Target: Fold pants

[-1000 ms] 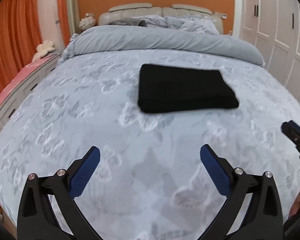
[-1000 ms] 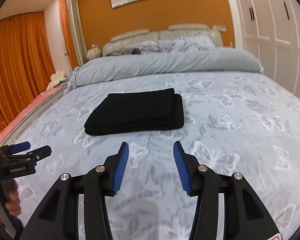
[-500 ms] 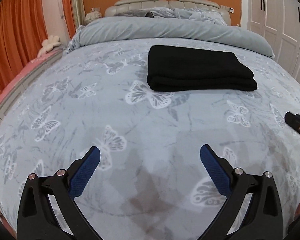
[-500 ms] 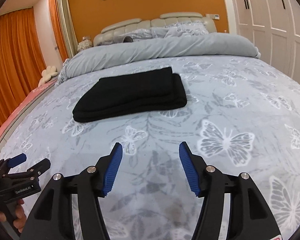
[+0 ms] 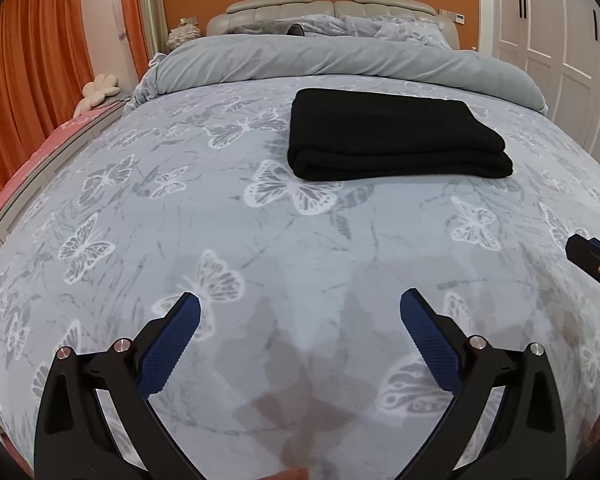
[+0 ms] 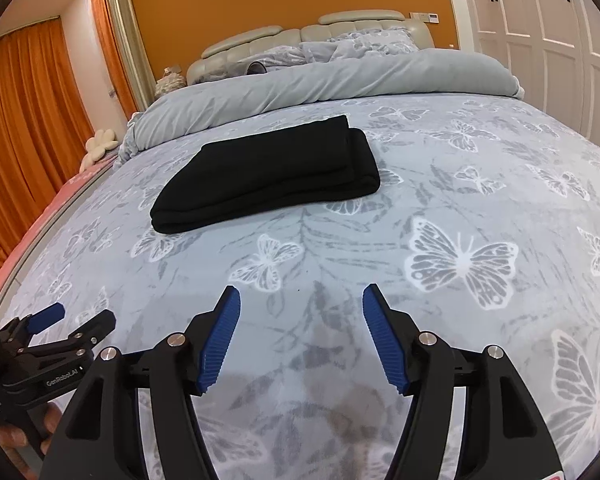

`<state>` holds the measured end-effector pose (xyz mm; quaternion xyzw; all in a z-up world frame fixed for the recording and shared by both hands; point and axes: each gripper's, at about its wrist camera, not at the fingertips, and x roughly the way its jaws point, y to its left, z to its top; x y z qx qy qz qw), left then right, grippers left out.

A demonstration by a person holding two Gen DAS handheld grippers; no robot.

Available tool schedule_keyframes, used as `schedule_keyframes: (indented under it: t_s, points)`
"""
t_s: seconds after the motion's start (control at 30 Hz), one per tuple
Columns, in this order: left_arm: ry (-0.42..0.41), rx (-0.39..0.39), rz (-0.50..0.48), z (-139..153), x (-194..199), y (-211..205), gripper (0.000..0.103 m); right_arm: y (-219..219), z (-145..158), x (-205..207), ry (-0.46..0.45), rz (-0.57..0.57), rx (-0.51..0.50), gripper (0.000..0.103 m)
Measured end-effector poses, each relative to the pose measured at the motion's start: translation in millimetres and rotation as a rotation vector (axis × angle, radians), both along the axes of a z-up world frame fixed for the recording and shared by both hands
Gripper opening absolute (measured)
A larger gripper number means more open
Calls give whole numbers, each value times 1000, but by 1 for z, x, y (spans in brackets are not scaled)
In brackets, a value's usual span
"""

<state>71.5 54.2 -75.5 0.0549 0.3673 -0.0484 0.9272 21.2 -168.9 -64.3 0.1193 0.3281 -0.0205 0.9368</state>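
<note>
Our black pants (image 5: pixel 392 136) lie folded in a neat pile in the middle of the bed (image 5: pixel 180 216), so we hold our left claw (image 5: pixel 300 320) and right claw (image 6: pixel 298 312) wide open, empty and well back from them.

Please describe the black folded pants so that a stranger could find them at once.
Start at the large bed with the pale butterfly-print cover. The pants lie folded near its middle, before the rolled grey duvet. They are the only black thing on it.
</note>
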Motion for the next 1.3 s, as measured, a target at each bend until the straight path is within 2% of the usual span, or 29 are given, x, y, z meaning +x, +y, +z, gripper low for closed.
schedule_keyframes:
  t_s: [0.17, 0.5, 0.93, 1.3]
  points:
    - [-20, 35, -6, -1, -4, -7, 98, 2, 0, -1, -1, 5, -4, 63]
    - [-14, 35, -33, -3, -5, -14, 98, 7, -3, -1, 9, 6, -18, 63]
    - [37, -16, 8, -7, 4, -4, 98, 12, -5, -2, 11, 8, -41, 63]
    - [30, -14, 1, -5, 4, -6, 98, 12, -5, -2, 11, 8, -43, 63]
